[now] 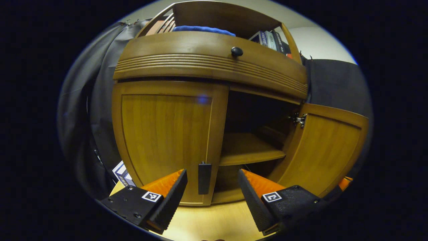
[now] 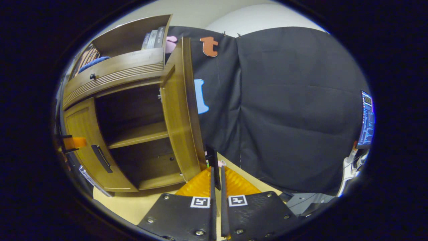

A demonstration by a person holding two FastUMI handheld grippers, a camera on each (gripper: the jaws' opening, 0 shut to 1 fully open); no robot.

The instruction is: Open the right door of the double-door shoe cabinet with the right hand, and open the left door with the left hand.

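Right door (image 2: 180, 110) open, its handle (image 2: 214, 165) clamped by right tongs (image 2: 216, 180); no legible writing.

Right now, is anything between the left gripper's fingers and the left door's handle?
No. In the left gripper view the open left gripper frames the black handle on the closed left door, nothing between.

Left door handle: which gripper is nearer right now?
Left. The left gripper is open, straddling the left door handle without touching it. The right gripper is at the open right door, jaws shut on that door's handle, across the open compartment.
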